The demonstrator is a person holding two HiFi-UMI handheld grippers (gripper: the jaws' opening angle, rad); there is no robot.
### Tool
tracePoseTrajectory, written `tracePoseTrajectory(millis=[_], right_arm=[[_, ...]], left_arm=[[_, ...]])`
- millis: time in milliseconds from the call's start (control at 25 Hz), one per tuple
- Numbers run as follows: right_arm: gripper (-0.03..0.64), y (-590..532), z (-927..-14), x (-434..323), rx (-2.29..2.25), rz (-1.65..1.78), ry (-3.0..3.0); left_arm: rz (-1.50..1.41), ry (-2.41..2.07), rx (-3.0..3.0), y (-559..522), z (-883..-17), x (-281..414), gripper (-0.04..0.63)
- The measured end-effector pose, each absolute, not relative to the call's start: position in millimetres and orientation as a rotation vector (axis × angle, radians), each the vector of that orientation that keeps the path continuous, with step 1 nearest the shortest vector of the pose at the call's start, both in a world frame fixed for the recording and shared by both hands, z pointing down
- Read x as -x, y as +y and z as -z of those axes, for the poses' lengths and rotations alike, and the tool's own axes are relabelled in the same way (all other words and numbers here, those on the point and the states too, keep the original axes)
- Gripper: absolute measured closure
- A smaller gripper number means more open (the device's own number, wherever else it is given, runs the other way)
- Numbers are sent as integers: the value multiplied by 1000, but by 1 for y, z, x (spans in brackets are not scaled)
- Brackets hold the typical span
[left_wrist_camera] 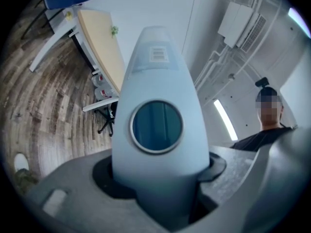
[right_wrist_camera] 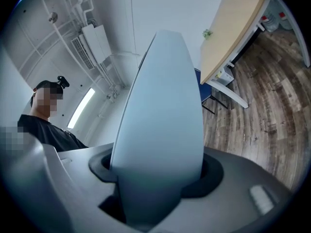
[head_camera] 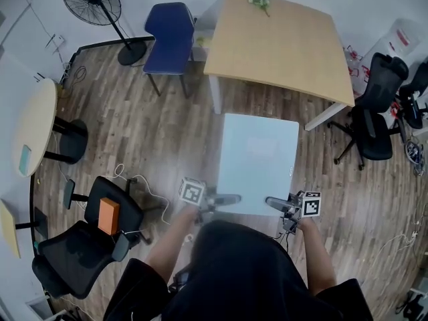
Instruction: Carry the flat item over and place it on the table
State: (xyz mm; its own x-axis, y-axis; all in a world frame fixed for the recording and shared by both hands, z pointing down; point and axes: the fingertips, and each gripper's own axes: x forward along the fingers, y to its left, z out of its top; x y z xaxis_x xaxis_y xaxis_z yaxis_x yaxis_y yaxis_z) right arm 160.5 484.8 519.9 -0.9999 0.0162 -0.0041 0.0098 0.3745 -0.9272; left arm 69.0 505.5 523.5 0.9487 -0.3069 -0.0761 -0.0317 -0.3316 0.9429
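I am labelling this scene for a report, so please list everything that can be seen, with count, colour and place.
flat panel: 1, pale blue-white, held above the floor in front of the person
square table: 1, light wood top with white legs, beyond the panel
small green item: 1, green, far edge of that table
chair: 1, blue, left of the square table
standing fan: 1, black, far left
office chairs: at least 2, black, near left and right side
box: 1, orange, on the near-left office chair
round table: 1, light wood, left edge
left gripper: 1, grey, shut on the panel's near edge
right gripper: 1, grey, shut on the same edge
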Motion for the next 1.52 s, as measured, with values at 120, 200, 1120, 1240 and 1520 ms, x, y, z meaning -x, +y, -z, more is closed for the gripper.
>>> tracePoseTrajectory(millis=[120, 200, 1120, 1240, 1520], right_arm=[[305, 454, -515, -132, 7, -1746, -2623], [305, 433, -513, -113, -5, -1751, -2633], [322, 266, -519, -37, 17, -1774, -2683], [322, 224, -525, -33, 69, -1792, -2675], [324, 114, -528, -30, 99, -1874, -2650]], left_arm=[[269, -232, -1903, 474, -516, -40, 278], [257, -229, -1904, 451, -514, -21, 277], [266, -282, -1931, 288, -515, 55, 278], [270, -326, -1926, 247, -516, 59, 278], [258, -366, -1880, 142, -522, 63, 278]])
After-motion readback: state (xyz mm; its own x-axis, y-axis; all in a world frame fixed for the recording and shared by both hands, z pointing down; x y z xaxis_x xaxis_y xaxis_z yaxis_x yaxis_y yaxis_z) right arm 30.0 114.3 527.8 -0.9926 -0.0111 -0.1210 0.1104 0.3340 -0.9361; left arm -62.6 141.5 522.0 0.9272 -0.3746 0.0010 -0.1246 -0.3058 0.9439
